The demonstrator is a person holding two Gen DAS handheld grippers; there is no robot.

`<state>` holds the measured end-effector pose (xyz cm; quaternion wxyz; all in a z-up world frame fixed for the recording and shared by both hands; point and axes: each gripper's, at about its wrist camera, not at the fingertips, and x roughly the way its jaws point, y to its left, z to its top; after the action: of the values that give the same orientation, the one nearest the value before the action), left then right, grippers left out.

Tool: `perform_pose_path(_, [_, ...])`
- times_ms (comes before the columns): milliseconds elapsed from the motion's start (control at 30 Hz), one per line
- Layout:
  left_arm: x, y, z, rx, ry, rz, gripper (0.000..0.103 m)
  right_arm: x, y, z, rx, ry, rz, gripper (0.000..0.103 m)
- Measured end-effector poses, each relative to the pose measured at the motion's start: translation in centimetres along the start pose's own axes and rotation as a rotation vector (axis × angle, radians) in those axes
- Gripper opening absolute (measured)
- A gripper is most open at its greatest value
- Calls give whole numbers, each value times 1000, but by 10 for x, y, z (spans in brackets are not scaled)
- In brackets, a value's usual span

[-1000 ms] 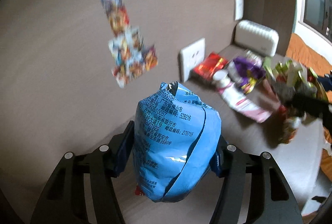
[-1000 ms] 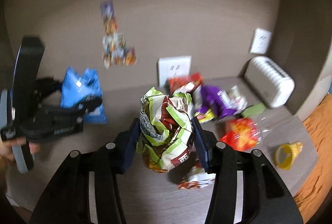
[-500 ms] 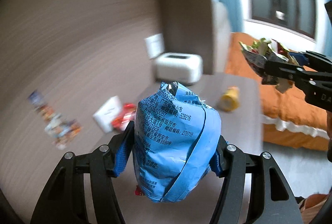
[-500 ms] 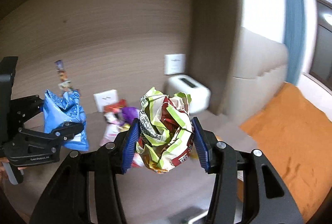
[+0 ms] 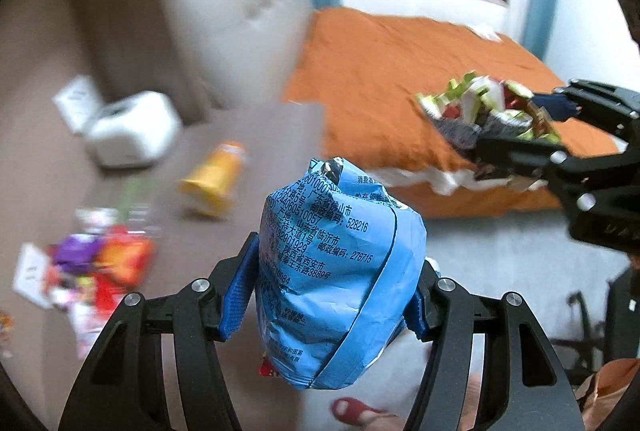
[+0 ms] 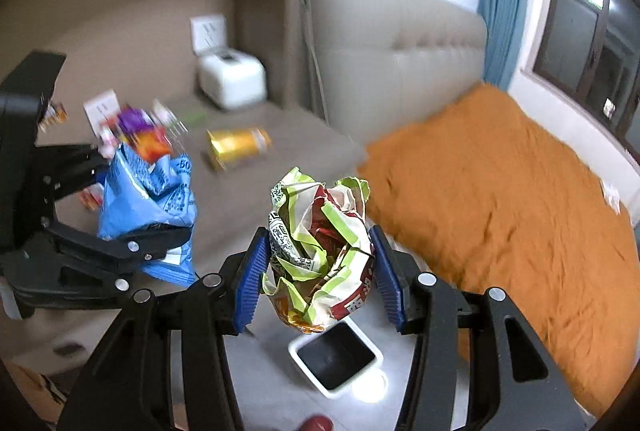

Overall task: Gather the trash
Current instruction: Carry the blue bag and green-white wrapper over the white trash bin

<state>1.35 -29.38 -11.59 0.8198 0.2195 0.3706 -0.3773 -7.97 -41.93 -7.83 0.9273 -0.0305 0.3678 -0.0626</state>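
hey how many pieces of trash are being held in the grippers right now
2: a blue snack bag in the left gripper, and a crumpled green-and-red wrapper in the right gripper. More wrappers lie loose on the table.

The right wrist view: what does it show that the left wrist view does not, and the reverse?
Only the right wrist view shows the white bin with a black liner on the floor. Only the left wrist view shows a red slipper. Both show the blue bag in the left hand-held gripper, the crumpled green wrapper in the right hand-held gripper, and the yellow cup.
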Motion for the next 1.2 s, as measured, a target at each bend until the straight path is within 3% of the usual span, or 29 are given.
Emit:
perform_pose_path(133, [48,-48,-1,53,61,-28,61,37,-31,-41,7,95,-4,52])
perform_pose_path(367, [160,-98,-24,112,169,-58,61,119,-79,-118,32,227,55,52])
perform_pose_path(600, [296,-131,-89,152,272,-109,61,235,-95,-211,-21,345,102,52])
perform_pose_path(767, [407,-152,-145,172,337,-143,64,319,-95,-288,-128,407,155,52])
perform_pose_path(833, [447,-153,-165,136,354,-165,71,347,-94,-314,-166,416,177,58])
perform_pose_path(867, [467,-154,-176,118,356,-172,79,363,-93,-329,-197,433,198,63])
perform_pose_path(900, [479,-154,-182,111,363,-177,99,374,-92,-339,-230,446,210,85])
perform_pose_path(933, [495,-154,-191,108,361,-192,98,385,-90,-351,-270,452,220,98])
perform_pose_path(1067, [528,-159,-212,174,393,-183,98,413,-83,-381,-378,488,222,98])
perform_pose_path(1200, [528,-164,-216,233,397,-189,98,414,-78,-385,-409,480,223,98])
